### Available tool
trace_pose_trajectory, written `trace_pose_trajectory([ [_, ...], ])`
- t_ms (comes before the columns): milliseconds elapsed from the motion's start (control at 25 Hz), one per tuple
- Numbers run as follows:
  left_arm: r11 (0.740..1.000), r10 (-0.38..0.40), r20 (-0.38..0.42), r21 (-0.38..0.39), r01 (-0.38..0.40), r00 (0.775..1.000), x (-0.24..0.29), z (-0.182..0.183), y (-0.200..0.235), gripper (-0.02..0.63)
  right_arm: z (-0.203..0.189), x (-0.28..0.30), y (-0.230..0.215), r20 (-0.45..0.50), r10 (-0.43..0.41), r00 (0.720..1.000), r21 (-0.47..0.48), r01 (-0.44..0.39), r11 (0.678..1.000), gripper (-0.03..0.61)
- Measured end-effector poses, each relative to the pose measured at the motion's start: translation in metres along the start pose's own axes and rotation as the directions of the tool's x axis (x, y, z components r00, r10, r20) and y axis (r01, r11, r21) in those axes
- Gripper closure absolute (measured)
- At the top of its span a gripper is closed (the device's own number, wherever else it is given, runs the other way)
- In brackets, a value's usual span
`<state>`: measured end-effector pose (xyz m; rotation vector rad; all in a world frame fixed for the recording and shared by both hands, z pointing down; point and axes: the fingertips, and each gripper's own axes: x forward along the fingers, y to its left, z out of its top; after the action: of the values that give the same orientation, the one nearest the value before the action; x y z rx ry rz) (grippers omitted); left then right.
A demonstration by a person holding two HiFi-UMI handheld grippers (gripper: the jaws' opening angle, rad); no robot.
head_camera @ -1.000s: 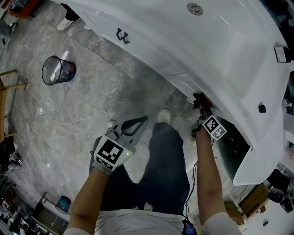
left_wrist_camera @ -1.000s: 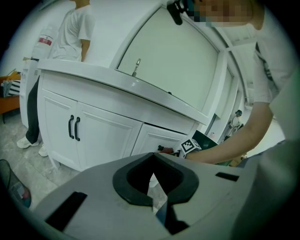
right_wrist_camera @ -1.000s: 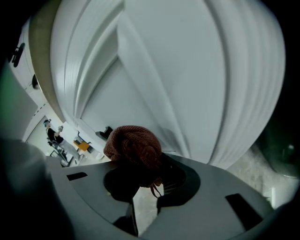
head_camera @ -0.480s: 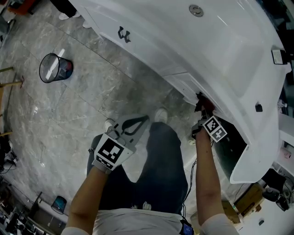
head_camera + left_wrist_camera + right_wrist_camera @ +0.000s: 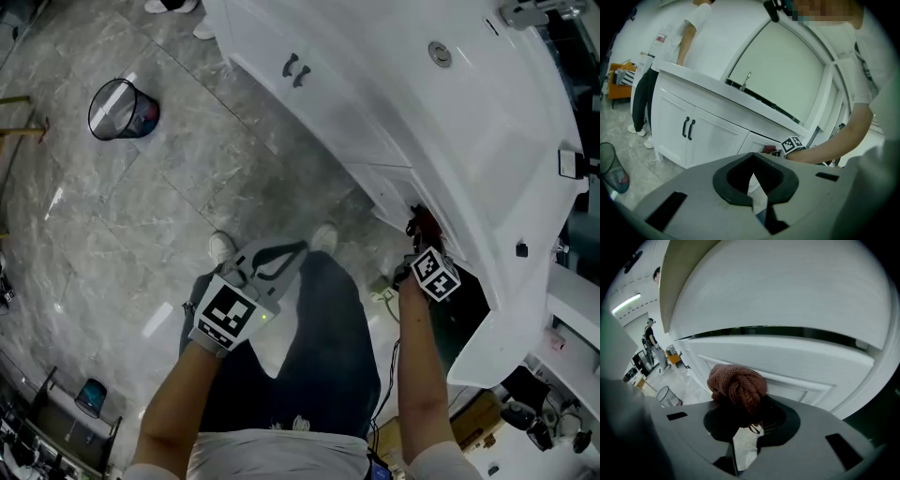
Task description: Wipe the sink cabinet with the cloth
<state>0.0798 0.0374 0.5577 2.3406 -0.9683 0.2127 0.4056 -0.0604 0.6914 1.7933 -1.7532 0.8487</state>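
1. Pressing against a white drawer front of the sink cabinet (image 5: 797,366), a bunched reddish-brown cloth (image 5: 737,385) is clamped in the jaws of the right gripper (image 5: 745,427).
2. The left gripper (image 5: 752,180) is held low over the person's legs, well apart from the cabinet. Its jaws are drawn together at the tips, with nothing between them.
3. A white countertop with a sunken basin and its round drain (image 5: 439,53) is seen from above. A tap (image 5: 746,79) stands behind the basin.
4. Two black handles (image 5: 688,128) are set on the double doors at the cabinet's far end.
5. A dark opening (image 5: 469,300) is seen under the counter, beside the right gripper.
6. The floor (image 5: 141,206) is laid with glossy grey marbled tiles. A wire waste bin (image 5: 124,110) stands on it, well apart from the cabinet.
7. Another person (image 5: 670,37) is seen at the counter's far end.
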Motion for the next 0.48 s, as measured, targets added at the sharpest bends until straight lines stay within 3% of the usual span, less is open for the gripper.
trace_pose_trajectory([
  [320,0.996,0.064,0.042,-0.068,-0.061,0.997,-0.029,-0.002,0.028,0.604,0.013,-0.003,0.017,-0.029,-0.06,0.998,-0.149,0.055,0.987,0.492],
  [480,0.992,0.085,0.061,-0.096,-0.079,0.994,-0.038,-0.002,0.04,0.604,0.021,-0.001,0.041,-0.034,-0.03,0.999,-0.262,0.02,0.965,0.492],
])
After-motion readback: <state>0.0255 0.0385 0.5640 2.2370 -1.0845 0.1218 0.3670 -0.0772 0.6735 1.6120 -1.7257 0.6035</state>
